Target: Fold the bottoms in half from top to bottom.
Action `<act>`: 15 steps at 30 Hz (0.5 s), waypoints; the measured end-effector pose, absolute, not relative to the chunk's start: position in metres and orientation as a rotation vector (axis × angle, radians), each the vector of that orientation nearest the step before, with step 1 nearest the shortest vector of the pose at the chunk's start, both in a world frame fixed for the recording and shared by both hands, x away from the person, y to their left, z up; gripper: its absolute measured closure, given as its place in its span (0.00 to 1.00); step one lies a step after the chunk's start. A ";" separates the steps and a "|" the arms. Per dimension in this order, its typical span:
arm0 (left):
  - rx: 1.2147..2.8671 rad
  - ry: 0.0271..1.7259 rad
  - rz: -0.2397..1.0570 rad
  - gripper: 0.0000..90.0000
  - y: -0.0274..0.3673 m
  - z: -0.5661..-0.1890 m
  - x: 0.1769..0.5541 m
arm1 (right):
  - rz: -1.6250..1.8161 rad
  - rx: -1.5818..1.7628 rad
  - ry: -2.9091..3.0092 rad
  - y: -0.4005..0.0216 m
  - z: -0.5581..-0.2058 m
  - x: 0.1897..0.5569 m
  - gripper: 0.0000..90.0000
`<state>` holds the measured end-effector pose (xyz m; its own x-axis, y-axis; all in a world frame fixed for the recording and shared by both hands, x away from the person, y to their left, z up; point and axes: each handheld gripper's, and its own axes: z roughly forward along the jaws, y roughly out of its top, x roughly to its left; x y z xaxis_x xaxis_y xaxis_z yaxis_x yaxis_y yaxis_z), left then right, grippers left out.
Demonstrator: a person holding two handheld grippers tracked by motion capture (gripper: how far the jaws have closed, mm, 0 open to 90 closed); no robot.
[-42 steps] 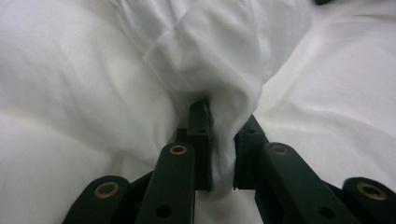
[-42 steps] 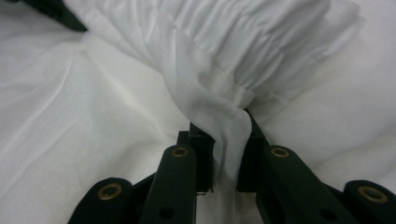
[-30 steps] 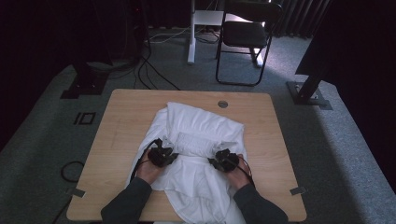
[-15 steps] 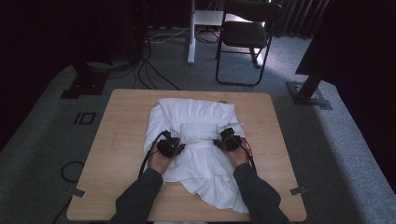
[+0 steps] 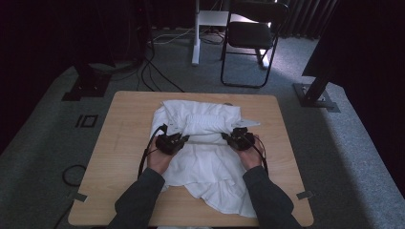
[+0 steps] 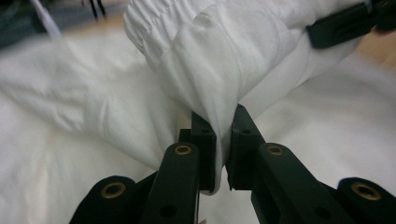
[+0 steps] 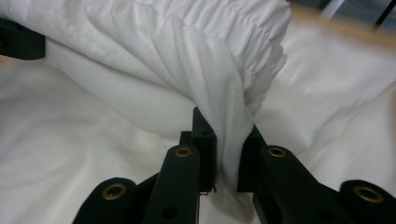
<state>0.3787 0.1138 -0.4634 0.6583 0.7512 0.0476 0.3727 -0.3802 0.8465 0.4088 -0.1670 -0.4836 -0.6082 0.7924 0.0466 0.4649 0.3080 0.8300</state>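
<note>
Since a second ago you have carried both grippers up the frame, from the lower middle of the white garment (image 5: 205, 157) to about its centre, and the elastic-gathered edge you hold has travelled with them, so the cloth is now doubled over toward the far side of the wooden table (image 5: 119, 143). In the high view your left gripper (image 5: 173, 141) sits just left of the picture's centre and your right gripper (image 5: 240, 139) just right of it, with the bunched, ruffled band stretched between them. In the left gripper view the jaws are clamped on a fold of the white cloth that rises into the upper middle of the frame, and your other gripper's black jaw shows at the upper right. In the right gripper view the jaws likewise pinch a thick pleat of the same fabric, the gathered hem at the top centre. The garment's loose lower part trails toward the bottom edge of the table between your dark sleeves (image 5: 138, 200). A black chair (image 5: 250, 38) stands at the top of the high view.
</note>
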 end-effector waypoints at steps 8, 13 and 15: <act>2.010 0.850 0.372 0.85 0.120 -0.469 0.359 | 1.217 1.053 2.232 -0.182 -0.480 0.369 0.90; 2.074 0.946 0.251 0.70 0.128 -0.504 0.357 | 1.104 1.112 2.358 -0.181 -0.518 0.364 0.85; 2.037 0.971 0.241 0.68 0.138 -0.505 0.356 | 1.097 1.164 2.398 -0.184 -0.532 0.361 0.61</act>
